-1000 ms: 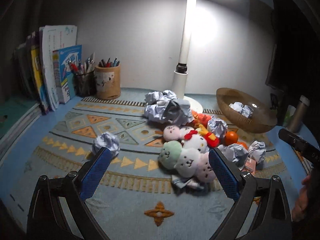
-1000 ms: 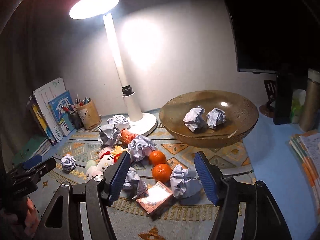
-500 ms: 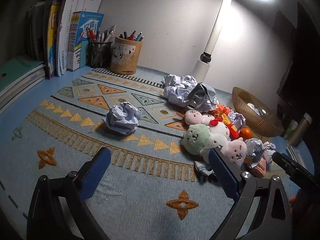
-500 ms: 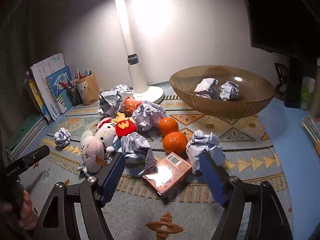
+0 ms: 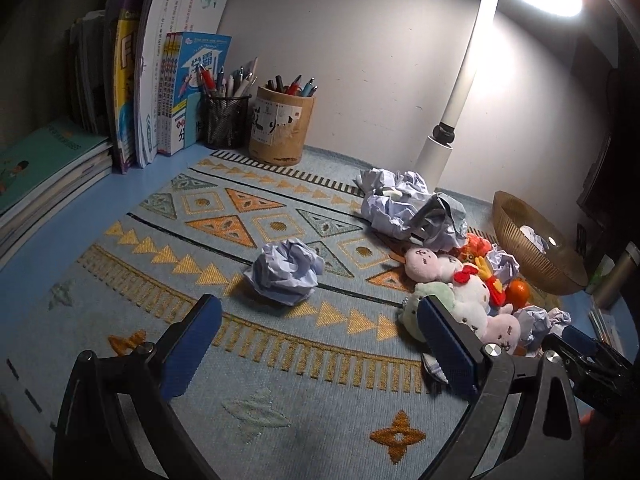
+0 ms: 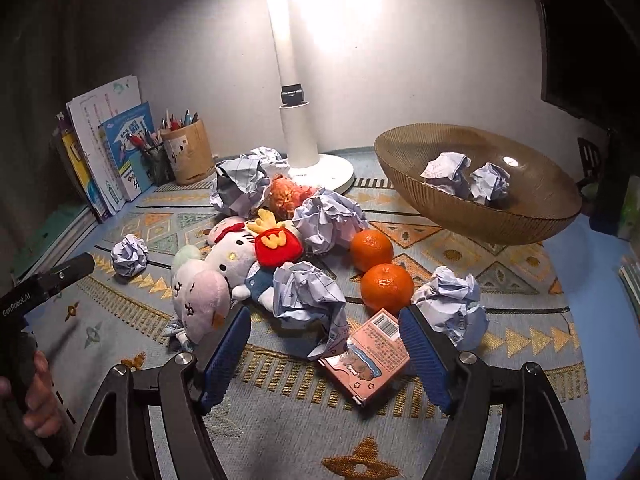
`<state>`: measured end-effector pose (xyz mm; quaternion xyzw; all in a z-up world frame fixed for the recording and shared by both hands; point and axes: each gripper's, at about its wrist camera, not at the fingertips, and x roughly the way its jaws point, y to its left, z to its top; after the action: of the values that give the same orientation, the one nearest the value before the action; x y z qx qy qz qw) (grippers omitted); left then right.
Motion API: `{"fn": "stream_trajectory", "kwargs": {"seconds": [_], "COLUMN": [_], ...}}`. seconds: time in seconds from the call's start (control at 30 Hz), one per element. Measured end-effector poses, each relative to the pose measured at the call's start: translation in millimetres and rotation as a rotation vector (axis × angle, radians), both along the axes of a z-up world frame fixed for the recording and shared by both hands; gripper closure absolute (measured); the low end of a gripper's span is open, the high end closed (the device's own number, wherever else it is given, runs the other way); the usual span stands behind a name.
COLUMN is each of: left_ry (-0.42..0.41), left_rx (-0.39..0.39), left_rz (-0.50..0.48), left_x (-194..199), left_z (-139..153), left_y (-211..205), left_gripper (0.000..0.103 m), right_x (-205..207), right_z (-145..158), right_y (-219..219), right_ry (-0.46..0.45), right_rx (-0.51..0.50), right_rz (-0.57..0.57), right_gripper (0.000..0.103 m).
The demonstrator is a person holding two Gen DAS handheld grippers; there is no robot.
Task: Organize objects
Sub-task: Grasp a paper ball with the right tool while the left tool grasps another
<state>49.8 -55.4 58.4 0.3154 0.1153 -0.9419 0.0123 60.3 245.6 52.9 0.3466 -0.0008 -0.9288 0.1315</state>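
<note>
My left gripper (image 5: pixel 316 344) is open and empty, low over the patterned mat (image 5: pixel 224 360), with a lone crumpled paper ball (image 5: pixel 286 270) just ahead between its fingers. My right gripper (image 6: pixel 328 356) is open and empty, above a crumpled paper ball (image 6: pixel 308 296) and a pink box (image 6: pixel 370 354). Two oranges (image 6: pixel 386 288) lie beyond it. A pile of plush toys (image 6: pixel 224 264) lies left of it. The brown bowl (image 6: pixel 500 216) holds two paper balls (image 6: pixel 466 174). More paper balls (image 5: pixel 408 208) lie by the lamp.
A white desk lamp (image 6: pixel 308 160) stands at the back centre. Pen cups (image 5: pixel 280 124) and upright books (image 5: pixel 160 92) stand at the back left, with a flat book stack (image 5: pixel 44 176) beside them. A dark monitor (image 6: pixel 592 40) and a bottle (image 5: pixel 616 276) are on the right.
My left gripper has swung left and lower, toward the lone paper ball. My right gripper has dropped and moved closer to the paper ball and the pink box. Both stay open.
</note>
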Motion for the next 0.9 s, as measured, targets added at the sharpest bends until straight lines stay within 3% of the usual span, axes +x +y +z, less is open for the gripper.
{"fn": "stream_trajectory", "kwargs": {"seconds": [0.1,0.23,0.33,0.4,0.43,0.47,0.57,0.73,0.9], "left_ry": [-0.023,-0.136,-0.164,-0.169,-0.163,-0.161,-0.190,-0.137,-0.032], "left_rx": [-0.051,-0.091,-0.121,-0.111,-0.104,-0.096,-0.086,-0.088,-0.054], "left_rz": [0.015,-0.047,-0.037,-0.039,-0.036,-0.036,-0.041,-0.037,-0.094], "left_x": [-20,-59,-72,-76,-77,-78,-84,-73,-41], "left_z": [-2,-22,-30,-32,-32,-31,-36,-27,4], "left_y": [-12,-15,-12,-10,-11,-11,-8,-4,16], "left_gripper": [0.005,0.005,0.005,0.007,0.010,0.019,0.055,0.060,0.060], "right_x": [-10,-19,-25,-28,-29,-30,-35,-28,-9], "right_z": [-4,-9,-16,-21,-21,-21,-24,-16,10], "right_y": [-12,-22,-24,-23,-23,-22,-20,-15,13], "right_ry": [-0.018,-0.035,-0.048,-0.070,-0.074,-0.074,-0.097,-0.046,0.018], "right_rx": [0.040,0.050,0.047,0.046,0.039,0.035,0.023,-0.019,-0.171], "right_rz": [-0.005,-0.002,-0.007,-0.014,-0.011,-0.016,-0.016,-0.011,-0.015], "right_gripper": [0.028,0.028,0.028,0.036,0.038,0.040,0.055,0.061,0.061]}}
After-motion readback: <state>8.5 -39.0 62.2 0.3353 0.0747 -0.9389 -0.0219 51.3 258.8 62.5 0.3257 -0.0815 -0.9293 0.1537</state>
